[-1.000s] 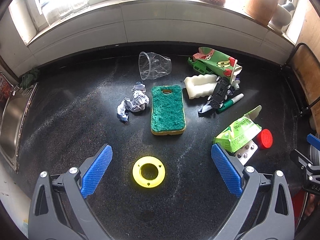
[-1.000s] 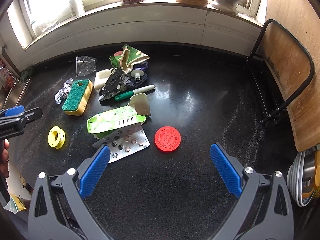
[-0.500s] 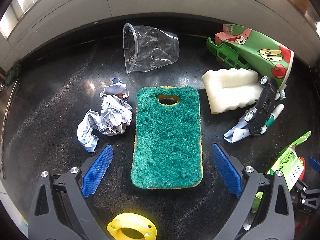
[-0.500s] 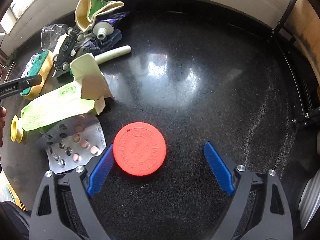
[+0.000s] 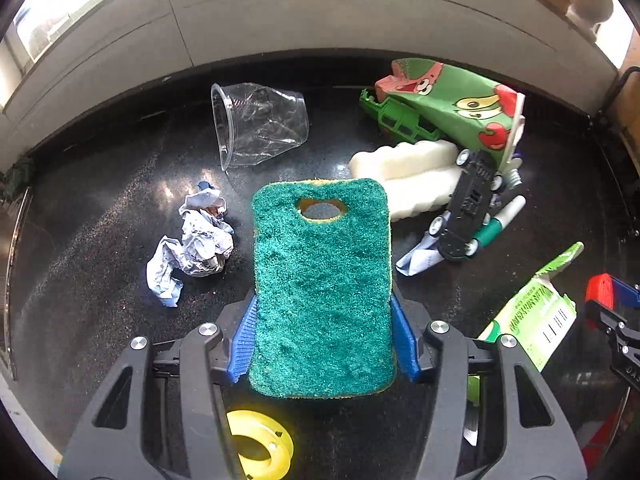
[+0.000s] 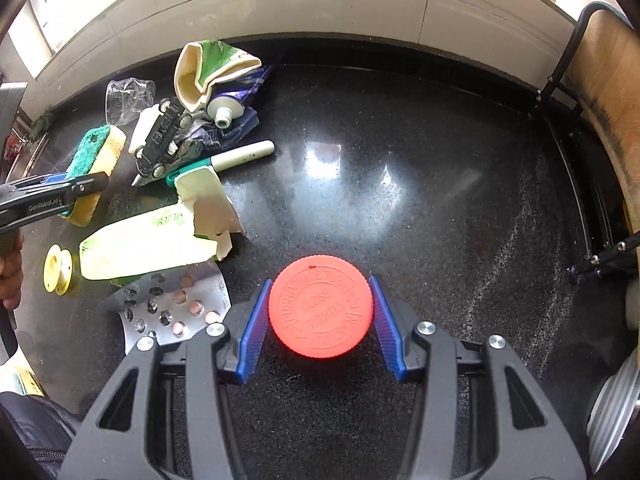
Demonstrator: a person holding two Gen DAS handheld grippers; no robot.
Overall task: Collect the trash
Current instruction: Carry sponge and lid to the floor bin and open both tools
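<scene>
Currently the left tongs (image 5: 323, 336) are clamped on the green-topped sponge (image 5: 322, 280), blue pads pressed to its two long sides at the near end; its yellow underside shows in the right wrist view. Whether it is lifted off the black counter (image 6: 420, 200) cannot be told. Right tongs (image 6: 320, 320) are clenched on the red cap (image 6: 321, 306), pads touching its rim on both sides, embossed face up.

Just left of the sponge: crumpled paper wad (image 5: 196, 240). Toward the counter's back edge: clear plastic cup (image 5: 260, 124) on its side, mouth facing left; nothing seen inside it. Right of the sponge: white foam piece (image 5: 408, 176), touching a black toy car (image 5: 466, 208) and a green marker (image 5: 496, 224). Behind these, a flattened green printed carton (image 5: 452, 100).

Near the front edge: yellow spool (image 5: 260, 446), a torn green-and-white carton (image 6: 152, 240), and beside it a blister pack (image 6: 172, 308), some pockets still holding pink pills, others open.
</scene>
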